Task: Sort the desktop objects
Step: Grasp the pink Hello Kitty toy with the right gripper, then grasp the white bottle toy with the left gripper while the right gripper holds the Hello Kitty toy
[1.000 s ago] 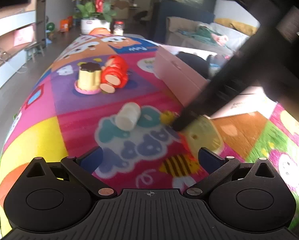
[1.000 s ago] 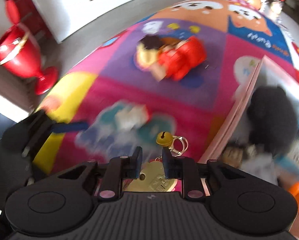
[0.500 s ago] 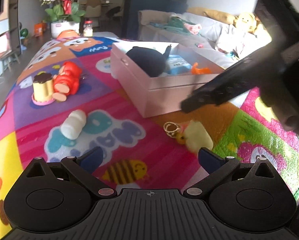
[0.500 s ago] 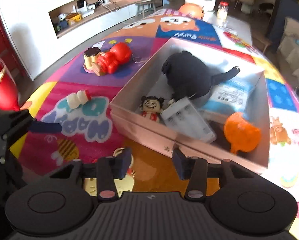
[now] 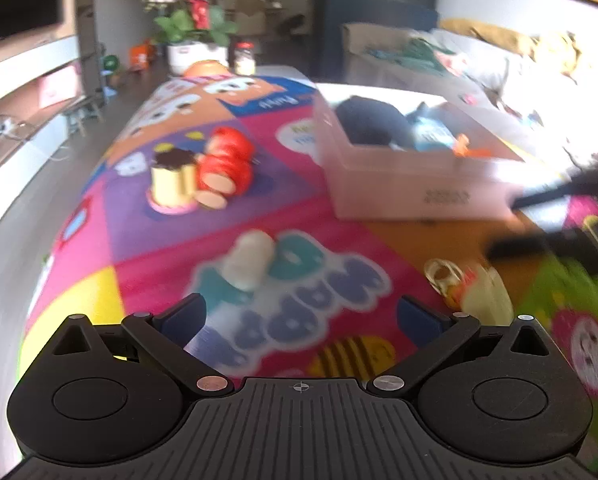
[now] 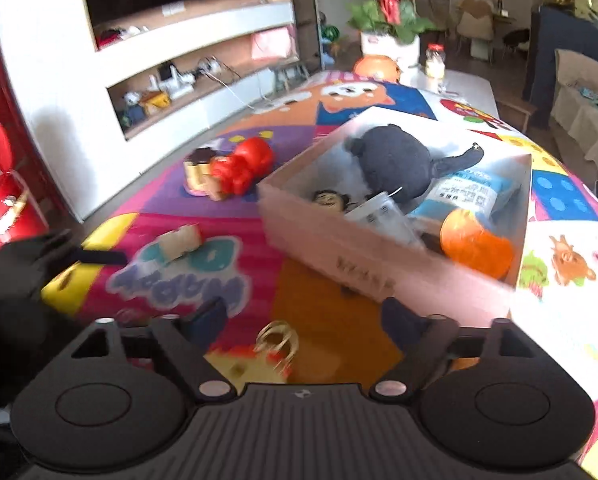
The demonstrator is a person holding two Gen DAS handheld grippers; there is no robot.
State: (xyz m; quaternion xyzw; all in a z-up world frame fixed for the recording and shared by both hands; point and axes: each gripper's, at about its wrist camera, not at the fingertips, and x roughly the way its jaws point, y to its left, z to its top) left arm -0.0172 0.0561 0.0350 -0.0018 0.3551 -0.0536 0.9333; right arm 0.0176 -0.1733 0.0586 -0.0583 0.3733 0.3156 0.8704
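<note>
My left gripper [image 5: 301, 314] is open and empty, low over the colourful mat, with a small white bottle [image 5: 249, 260] lying just ahead of it. My right gripper [image 6: 301, 316] is open and empty above a yellow keychain with a gold ring [image 6: 277, 340] on the mat; the keychain also shows in the left wrist view [image 5: 475, 292]. The pink box [image 6: 363, 256] holds a dark plush toy [image 6: 395, 164], an orange toy [image 6: 477, 246], a blue packet and a small doll. A red figure [image 5: 227, 164] and a yellow pudding toy [image 5: 173, 182] lie further back.
The right gripper's fingers [image 5: 539, 236] reach in from the right in the left wrist view. A flower pot [image 5: 197, 50] and a jar [image 5: 245, 60] stand at the table's far end. A sofa [image 5: 499, 64] runs along the right.
My right gripper has opened, let go of the yellow keychain and pulled back and up from it. The left gripper has swung left and lowered toward the white bottle.
</note>
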